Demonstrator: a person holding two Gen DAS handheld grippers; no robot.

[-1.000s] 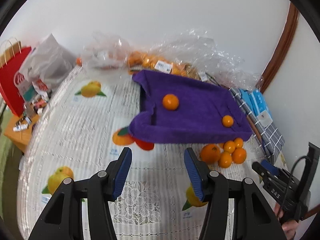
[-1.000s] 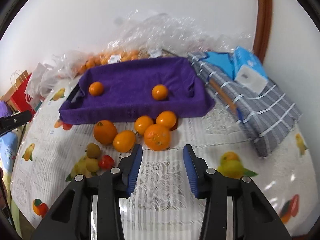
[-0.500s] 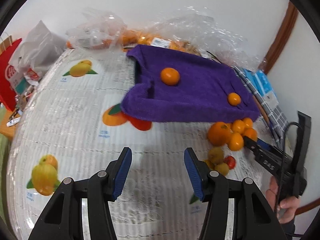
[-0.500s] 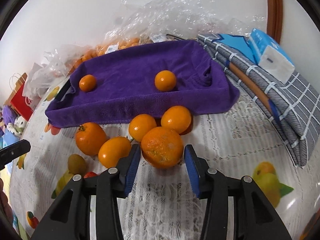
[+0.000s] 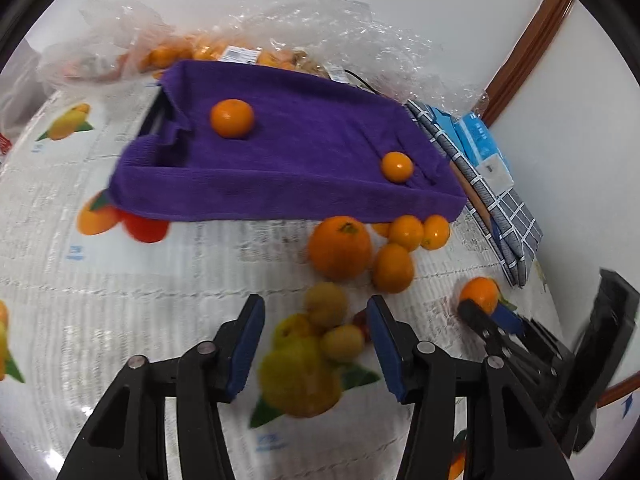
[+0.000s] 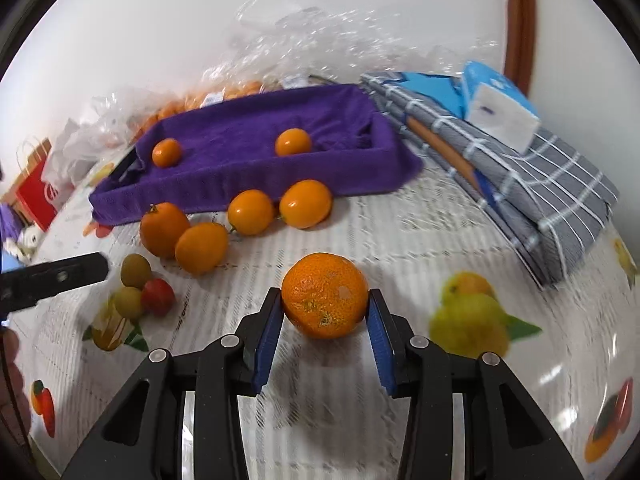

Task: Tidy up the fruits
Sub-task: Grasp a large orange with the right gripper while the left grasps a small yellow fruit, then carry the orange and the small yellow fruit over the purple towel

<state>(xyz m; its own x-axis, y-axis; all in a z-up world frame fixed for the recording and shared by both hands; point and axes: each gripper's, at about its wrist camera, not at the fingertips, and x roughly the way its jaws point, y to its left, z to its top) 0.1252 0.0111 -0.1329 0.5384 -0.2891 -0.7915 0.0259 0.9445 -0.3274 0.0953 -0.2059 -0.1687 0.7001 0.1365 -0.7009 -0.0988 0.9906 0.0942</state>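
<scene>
Oranges (image 6: 256,211) lie in a loose cluster of four on the counter (image 6: 400,240), just in front of the near edge of the purple towel-lined tray (image 6: 248,172), with two more small oranges (image 6: 293,142) resting inside the tray, well apart from each other. To the right of the cluster the patterned cloth of the counter is bare up to the folded grey checked cloth (image 6: 520,176), which carries a blue tissue pack (image 6: 496,108); behind the tray, crinkled clear plastic bags (image 6: 320,40) crowd the wall. Left of the cluster sit two small greenish fruits (image 6: 136,270) and a small red fruit (image 6: 158,296), touching one another. The right tool (image 6: 325,312) is clamped on a large orange (image 6: 325,294), its blue pads pressed against the fruit's two sides, near the cluster and on the viewer's side of it; whether the fruit is lifted off the counter cannot be told. In the left wrist view the left tool (image 5: 316,332) has its fingers spread apart with nothing between them, poised over the small greenish fruits (image 5: 326,304), with the biggest loose orange (image 5: 340,246) just beyond its tips and the tray's front edge (image 5: 280,200) behind that.
</scene>
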